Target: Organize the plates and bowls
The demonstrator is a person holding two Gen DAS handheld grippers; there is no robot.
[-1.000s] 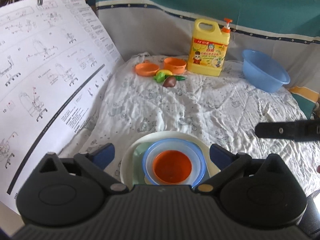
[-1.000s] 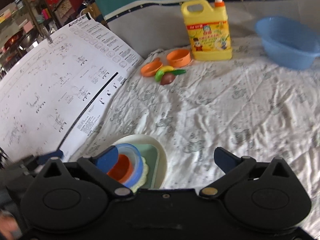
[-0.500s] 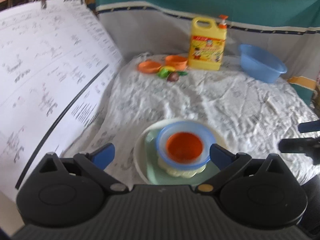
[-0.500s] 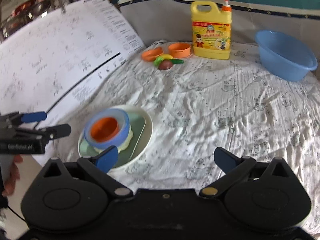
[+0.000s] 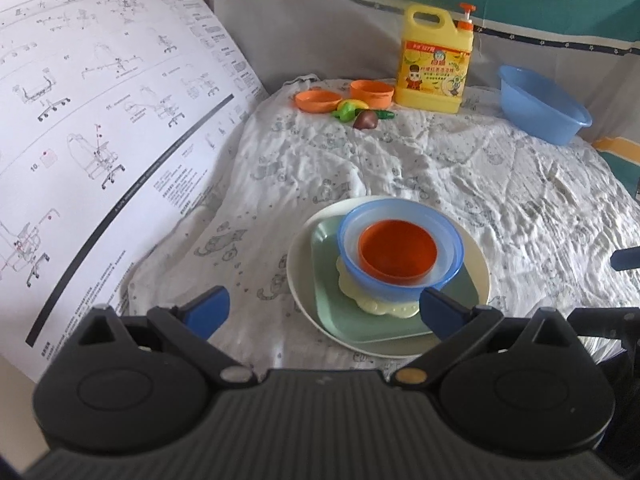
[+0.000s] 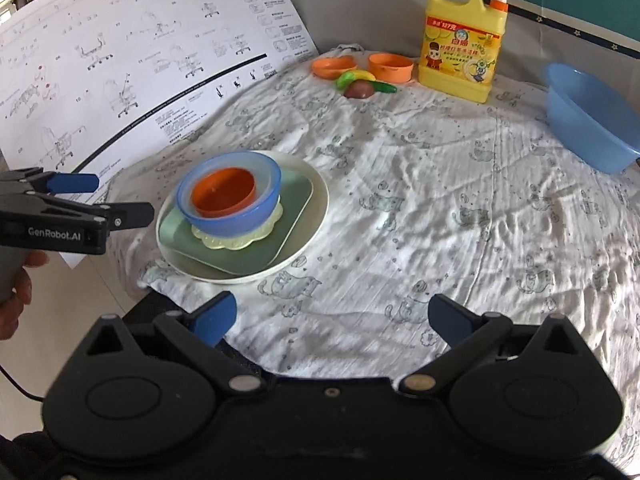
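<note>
A stack stands near the front left edge of the cloth: a white round plate (image 5: 298, 276) (image 6: 318, 212), a green square plate (image 5: 332, 312) (image 6: 294, 204), a pale yellow scalloped plate (image 5: 380, 308), a blue bowl (image 5: 400, 286) (image 6: 240, 222), a clear bowl and an orange bowl (image 5: 396, 252) (image 6: 224, 192) nested on top. My left gripper (image 5: 323, 311) (image 6: 126, 197) is open, just short of the stack on its left side. My right gripper (image 6: 331, 317) hangs open over bare cloth, in front of and to the right of the stack.
At the back stand a yellow detergent bottle (image 5: 434, 64), two orange dishes (image 5: 372, 94) and toy vegetables (image 5: 360, 116). A blue basin (image 5: 540, 104) sits at the back right. A large printed instruction sheet (image 5: 100, 120) slopes along the left. A hand (image 6: 16, 292) holds the left gripper.
Both grippers have drawn back from the stack, so it now shows whole in both views. The stack itself has not moved. Both grippers stayed open.
</note>
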